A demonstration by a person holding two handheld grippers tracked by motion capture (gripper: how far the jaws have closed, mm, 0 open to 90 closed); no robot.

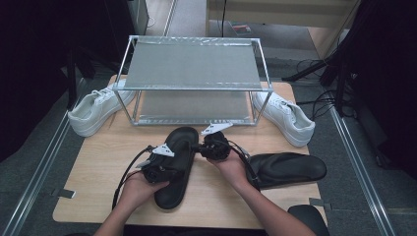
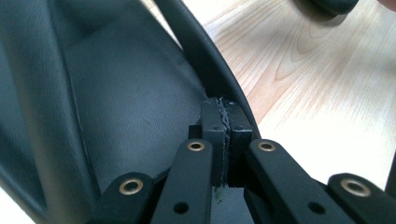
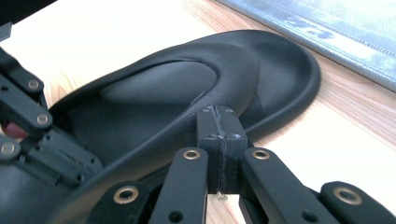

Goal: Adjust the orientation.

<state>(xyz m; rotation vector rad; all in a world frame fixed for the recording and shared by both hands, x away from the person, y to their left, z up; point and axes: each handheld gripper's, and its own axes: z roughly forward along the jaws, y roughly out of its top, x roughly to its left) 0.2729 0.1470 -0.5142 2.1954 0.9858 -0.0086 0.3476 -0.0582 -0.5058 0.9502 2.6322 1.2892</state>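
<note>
A black slipper [image 1: 173,194] lies lengthwise at the middle of the wooden table [image 1: 98,162], its far end near the rack. My left gripper [image 1: 172,164] is shut on the slipper's side rim [image 2: 219,65], as the left gripper view [image 2: 224,108] shows close up. My right gripper [image 1: 199,146] comes in from the right and is shut on the edge of the slipper's upper band [image 3: 187,93], seen in the right gripper view [image 3: 218,116]. The left gripper's black linkage [image 3: 32,126] shows at that view's left edge. A second black slipper [image 1: 287,168] lies to the right.
A two-shelf metal rack [image 1: 192,66] stands at the back of the table, its lower shelf [image 3: 336,28] close behind the held slipper. One white sneaker [image 1: 96,109] lies left of the rack and another [image 1: 285,115] right of it. Cables trail from both grippers.
</note>
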